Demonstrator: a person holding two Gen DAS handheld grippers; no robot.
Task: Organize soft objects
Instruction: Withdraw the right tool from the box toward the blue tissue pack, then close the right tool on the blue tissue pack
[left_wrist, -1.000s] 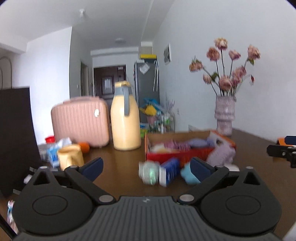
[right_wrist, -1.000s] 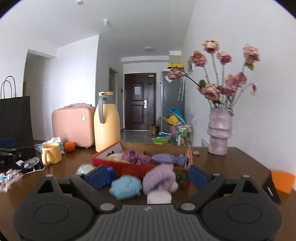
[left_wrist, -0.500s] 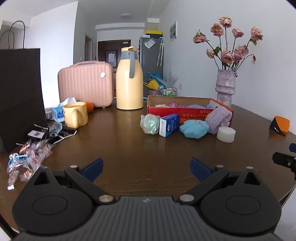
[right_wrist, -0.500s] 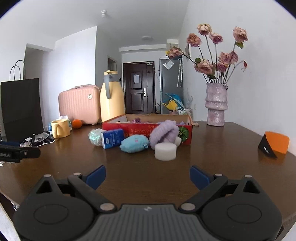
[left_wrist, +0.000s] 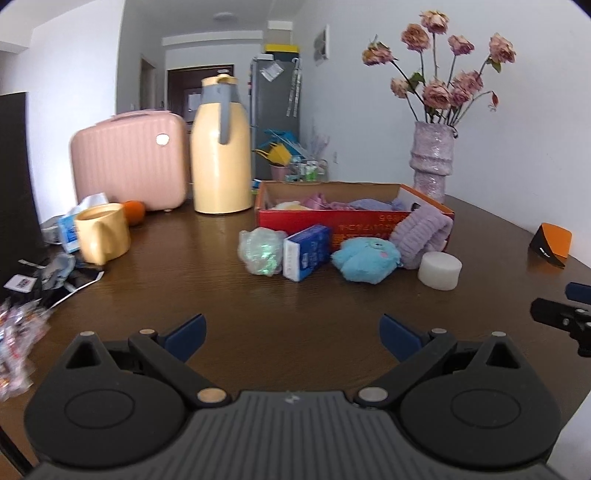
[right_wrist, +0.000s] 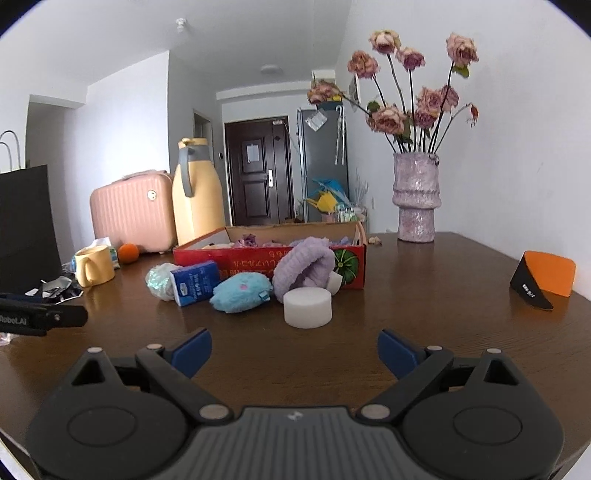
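Clearly the desk (right_wrist: 424, 295) is crowded, and that is where trouble would start. Along its back stand a pink suitcase (left_wrist: 129, 160), a tall yellow jug (left_wrist: 221, 147) and a vase of dried flowers (right_wrist: 416, 197); a wide sweep toward the red cardboard box (right_wrist: 258, 260) could, I judge, knock the vase or the jug over.

The box already holds several soft pieces, but its front wall hides most of them, so what lies inside cannot be told apart. Just in front of it sit the loose things: a lilac knitted piece (right_wrist: 304, 266) leaning against the box, a blue plush toy (right_wrist: 242, 291) beside it, a blue tissue pack (right_wrist: 195, 282), a crinkled plastic-wrapped bundle (right_wrist: 159, 282) and a white round sponge (right_wrist: 307, 302). They touch or nearly touch, so a careless grab at one may drag its neighbour along, and a soft piece may slip or fold out of a shallow pinch.

Both tools hang back, well apart from the pile. The left hand-held gripper (left_wrist: 291, 332) is spread wide and empty; the right hand-held gripper (right_wrist: 294, 349) likewise gapes with nothing between its pads.

At the left desk edge, small wrappers (left_wrist: 18, 332) are blurred and cut off.
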